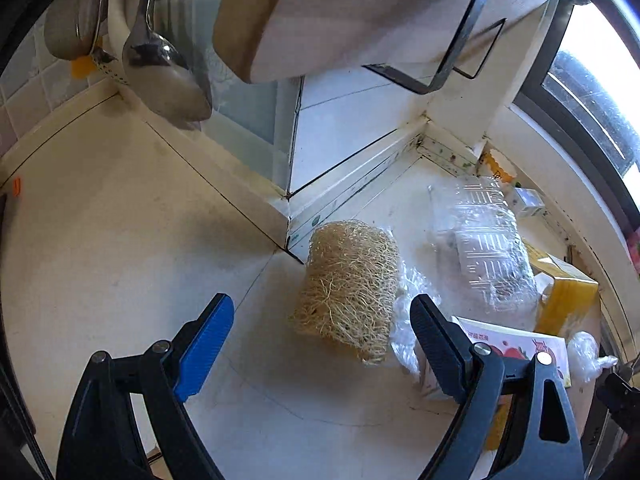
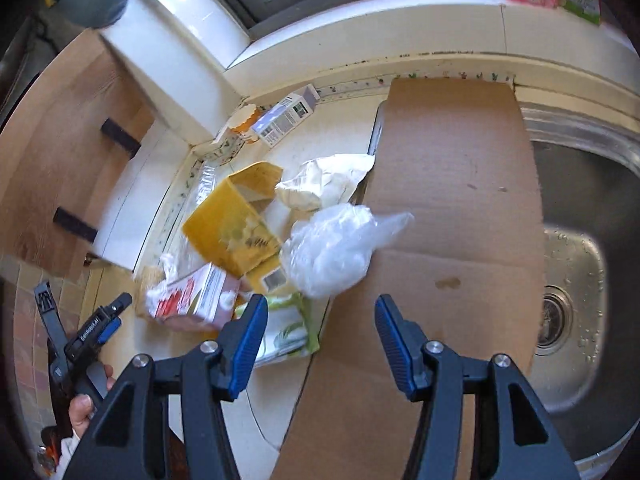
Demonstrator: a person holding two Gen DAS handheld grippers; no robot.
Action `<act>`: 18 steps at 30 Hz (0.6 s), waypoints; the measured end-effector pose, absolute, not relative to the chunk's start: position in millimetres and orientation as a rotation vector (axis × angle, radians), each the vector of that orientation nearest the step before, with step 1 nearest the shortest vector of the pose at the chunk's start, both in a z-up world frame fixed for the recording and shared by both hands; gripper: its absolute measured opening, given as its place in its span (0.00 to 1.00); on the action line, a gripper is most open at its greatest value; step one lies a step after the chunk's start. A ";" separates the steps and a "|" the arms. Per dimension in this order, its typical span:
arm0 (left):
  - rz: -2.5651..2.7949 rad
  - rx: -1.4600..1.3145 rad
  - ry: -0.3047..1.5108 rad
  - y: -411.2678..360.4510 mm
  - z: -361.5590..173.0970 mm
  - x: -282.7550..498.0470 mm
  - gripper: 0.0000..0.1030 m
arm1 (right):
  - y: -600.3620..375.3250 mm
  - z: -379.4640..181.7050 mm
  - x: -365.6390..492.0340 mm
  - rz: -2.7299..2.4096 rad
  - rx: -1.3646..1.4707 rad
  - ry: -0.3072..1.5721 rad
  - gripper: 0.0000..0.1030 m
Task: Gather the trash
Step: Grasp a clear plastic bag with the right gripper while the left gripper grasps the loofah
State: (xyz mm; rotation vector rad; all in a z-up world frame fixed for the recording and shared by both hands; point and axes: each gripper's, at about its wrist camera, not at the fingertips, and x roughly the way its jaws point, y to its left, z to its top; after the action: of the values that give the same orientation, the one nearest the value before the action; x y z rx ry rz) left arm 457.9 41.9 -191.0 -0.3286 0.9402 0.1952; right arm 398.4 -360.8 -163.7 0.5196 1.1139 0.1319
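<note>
In the left wrist view, my left gripper (image 1: 322,312) is open and empty above the pale counter (image 1: 120,240). Just beyond its fingertips lies a tan loofah scrubber (image 1: 348,288). A clear plastic clamshell (image 1: 484,240), a yellow box (image 1: 564,296) and a red-and-white carton (image 1: 516,344) lie to its right. My right gripper (image 2: 322,306) is open too, with nothing between its pads. A crumpled clear plastic bag (image 2: 332,252) sits just past its fingertips. Behind that bag are the yellow box (image 2: 236,224), the red-and-white carton (image 2: 192,296), a white crumpled wrapper (image 2: 324,184) and a green-and-white packet (image 2: 284,332).
A brown cardboard sheet (image 2: 452,200) lies over part of the steel sink (image 2: 580,240). A small grey carton (image 2: 286,116) and an orange cup (image 2: 240,124) stand by the window sill. A ladle (image 1: 168,76) and a cutting board (image 1: 340,12) hang overhead. A hand (image 2: 80,408) holds the left gripper (image 2: 92,328).
</note>
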 end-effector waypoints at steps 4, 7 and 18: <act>0.235 -0.323 0.941 36.2 -201.6 470.3 0.86 | -365.3 -184.6 422.4 0.137 0.581 1.129 0.54; 0.274 -0.314 0.932 33.8 -206.1 478.4 0.86 | -365.1 -194.8 433.7 0.135 0.594 1.134 0.54; 0.272 -0.296 0.997 25.3 -229.1 493.8 0.50 | -352.5 -209.1 448.8 0.141 0.504 1.141 0.38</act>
State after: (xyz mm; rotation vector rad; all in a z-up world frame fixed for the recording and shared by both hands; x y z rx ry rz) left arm 493.8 25.3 -229.1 -0.2958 0.9969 0.2717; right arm 448.8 -352.5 -209.1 0.5036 1.1407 0.1414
